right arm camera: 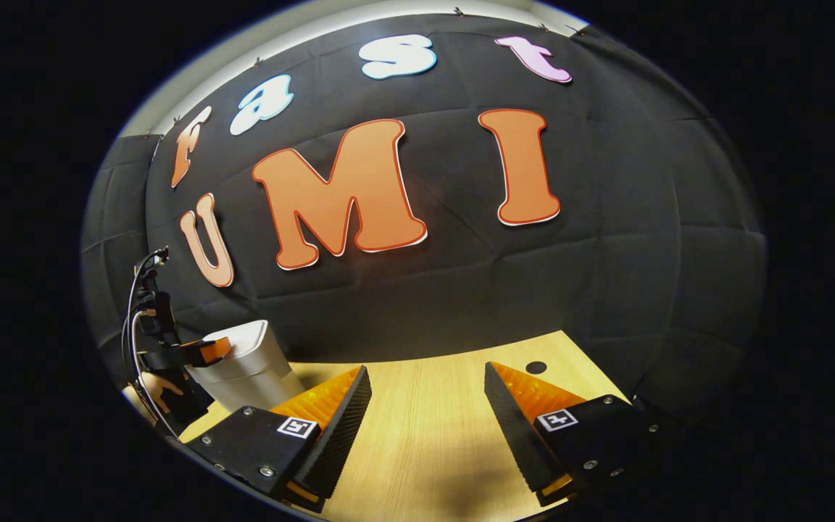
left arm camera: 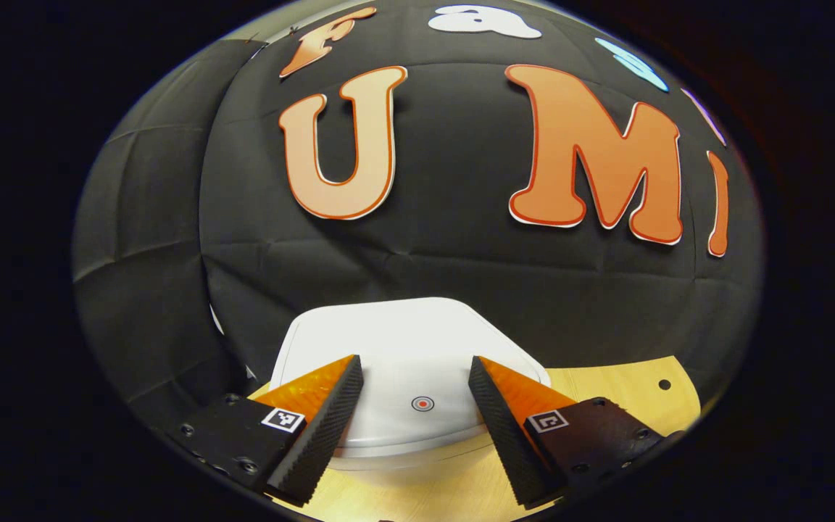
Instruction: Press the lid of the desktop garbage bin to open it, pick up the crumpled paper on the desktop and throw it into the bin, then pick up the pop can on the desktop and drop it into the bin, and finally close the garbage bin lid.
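Both jaws gaping, the left gripper (left arm camera: 415,395) is hovering over the bin's stiff, smooth lid (left arm camera: 403,341), best pressed at its centre mark (left arm camera: 422,404).

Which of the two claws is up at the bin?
The left claw: its open fingers straddle the white bin lid, which is closed. The right claw is open over bare desk, with the bin off to its side.
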The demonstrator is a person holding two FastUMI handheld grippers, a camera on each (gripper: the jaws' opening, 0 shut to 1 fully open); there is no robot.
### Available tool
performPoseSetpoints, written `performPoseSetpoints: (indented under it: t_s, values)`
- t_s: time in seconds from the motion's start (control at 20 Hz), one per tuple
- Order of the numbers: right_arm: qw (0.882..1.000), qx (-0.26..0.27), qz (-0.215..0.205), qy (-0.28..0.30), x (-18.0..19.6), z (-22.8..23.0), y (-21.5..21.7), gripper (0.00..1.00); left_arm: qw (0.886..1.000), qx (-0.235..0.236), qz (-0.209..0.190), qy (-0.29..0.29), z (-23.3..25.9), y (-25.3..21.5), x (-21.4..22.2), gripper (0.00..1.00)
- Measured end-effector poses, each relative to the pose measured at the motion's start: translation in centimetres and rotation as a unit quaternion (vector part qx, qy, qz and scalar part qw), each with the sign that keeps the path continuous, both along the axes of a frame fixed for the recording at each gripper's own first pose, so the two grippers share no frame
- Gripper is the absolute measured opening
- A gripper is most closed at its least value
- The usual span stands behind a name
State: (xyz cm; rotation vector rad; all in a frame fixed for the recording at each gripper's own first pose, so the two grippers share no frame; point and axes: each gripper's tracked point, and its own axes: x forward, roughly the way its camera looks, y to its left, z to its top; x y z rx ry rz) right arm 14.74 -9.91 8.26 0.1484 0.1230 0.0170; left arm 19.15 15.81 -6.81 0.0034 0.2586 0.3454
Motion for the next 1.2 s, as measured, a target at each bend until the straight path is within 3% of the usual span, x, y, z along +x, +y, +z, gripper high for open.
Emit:
performPoseSetpoints:
  t_s: [0.25,0.65,0.85,1.2]
  values:
    - [1.0,-0.004,-0.002,-0.004,0.1,0.4,-0.1,0.94,1.0,-0.014,0.006,-0.018,1.4,-0.5,-0.5,0.93]
    - [0.999,-0.03,-0.019,-0.015,-0.5,1.0,0.3,0.94,0.994,-0.016,-0.07,-0.081,7.6,-8.3,-5.5,0.94]
    - [0.997,-0.056,-0.032,-0.034,-1.0,1.3,0.9,0.94,0.991,-0.018,-0.107,-0.083,6.9,-11.7,-7.3,0.94]
    - [0.996,-0.07,-0.028,-0.045,-2.0,1.4,2.1,0.94,0.988,-0.016,-0.122,-0.089,6.4,-13.6,-9.7,0.94]
